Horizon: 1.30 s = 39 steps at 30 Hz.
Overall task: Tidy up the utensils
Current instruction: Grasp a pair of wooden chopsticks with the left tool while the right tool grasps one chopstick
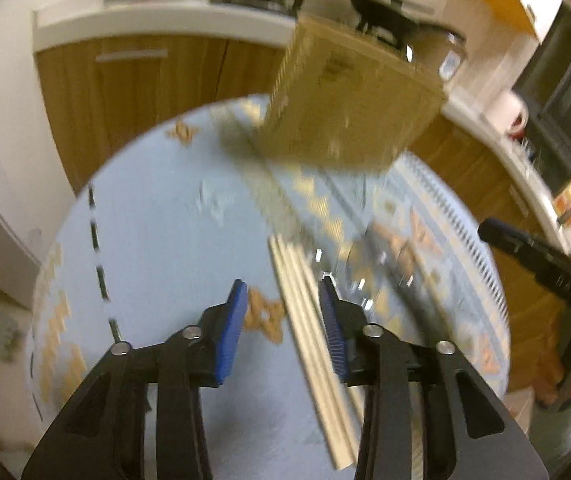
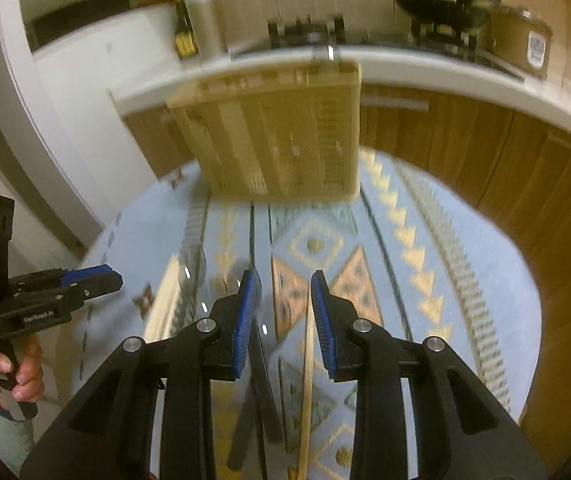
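in the left wrist view the left gripper [image 1: 283,296] points down at a round table covered with a pale blue patterned cloth [image 1: 157,232]. its blue pads stand partly apart with nothing pressed between them. a bundle of pale wooden chopsticks [image 1: 305,312] lies on the cloth under the gap, close beside the right-hand pad [image 1: 333,320]; blur hides whether pad and sticks touch. just past the sticks some shiny metal pieces [image 1: 361,284] glint on the cloth, too smeared to name. at the right edge the black body of the right gripper [image 1: 541,264] shows.

in the right wrist view the right gripper [image 2: 281,280] also tilts down over the cloth, its pads a narrow way apart and gripping nothing. below the gap lies a single thin wooden stick [image 2: 307,392], and beside it two dark flat handles [image 2: 257,400] run under the left-hand pad. a blurred silvery utensil head [image 2: 241,272] sits near that pad's tip. to the far left a hand [image 2: 9,364] grips the handle of the other gripper.

farther back on the table stands a bamboo utensil holder [image 2: 281,136], its slatted side facing the cameras. beyond it run wooden cabinets [image 2: 465,144] under a white counter, with a stove and a pot [image 2: 519,40] on top.
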Available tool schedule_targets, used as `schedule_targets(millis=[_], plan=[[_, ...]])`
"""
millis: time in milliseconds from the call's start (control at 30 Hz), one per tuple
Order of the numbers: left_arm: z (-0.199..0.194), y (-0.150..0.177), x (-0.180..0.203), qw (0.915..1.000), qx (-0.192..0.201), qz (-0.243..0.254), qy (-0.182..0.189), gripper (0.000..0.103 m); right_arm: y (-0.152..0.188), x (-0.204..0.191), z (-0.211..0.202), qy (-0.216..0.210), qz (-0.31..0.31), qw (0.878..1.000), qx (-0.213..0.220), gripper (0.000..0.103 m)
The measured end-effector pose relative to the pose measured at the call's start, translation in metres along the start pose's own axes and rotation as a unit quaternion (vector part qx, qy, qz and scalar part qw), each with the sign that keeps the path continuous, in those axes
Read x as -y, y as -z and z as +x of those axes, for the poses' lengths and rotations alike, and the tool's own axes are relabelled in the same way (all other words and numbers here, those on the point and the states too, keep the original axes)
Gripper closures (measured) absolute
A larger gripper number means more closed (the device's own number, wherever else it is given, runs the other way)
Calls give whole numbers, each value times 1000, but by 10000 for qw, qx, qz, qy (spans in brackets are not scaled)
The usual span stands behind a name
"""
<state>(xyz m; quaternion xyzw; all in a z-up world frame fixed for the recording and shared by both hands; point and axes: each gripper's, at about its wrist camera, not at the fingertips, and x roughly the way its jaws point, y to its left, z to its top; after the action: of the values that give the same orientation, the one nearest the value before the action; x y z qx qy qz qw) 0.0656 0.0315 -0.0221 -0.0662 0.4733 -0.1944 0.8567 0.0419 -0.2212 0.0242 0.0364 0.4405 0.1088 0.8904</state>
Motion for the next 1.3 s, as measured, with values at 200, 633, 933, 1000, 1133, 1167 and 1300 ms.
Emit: schedule_targets(millis=[200,633,933,1000,1133,1167,1300], plan=[[22,14,9,9988,-304,288,-261,73,11,7,12,30,18,9996,-270,77],[41,11,33,9923,-455,501,-1037,72,23,22,26,51,168,9990,-399,77],[37,9,28,9894,-814,472,-1109,72,27,26,23,109,133,9989,-441,77],[41,7,33,9873,-845,574,-1220,72,26,26,23,122,134,9989,-442,77],[48,5,44,9825,-859,822,-1435,72,26,27,26,30,174,9977,-655,77],[48,5,44,9823,-870,855,-1423,73,25,28,27,-4,199,9972,-727,77],[45,3,41,9825,-861,883,-1399,91,18,42,36,-408,564,9905,-1184,77]])
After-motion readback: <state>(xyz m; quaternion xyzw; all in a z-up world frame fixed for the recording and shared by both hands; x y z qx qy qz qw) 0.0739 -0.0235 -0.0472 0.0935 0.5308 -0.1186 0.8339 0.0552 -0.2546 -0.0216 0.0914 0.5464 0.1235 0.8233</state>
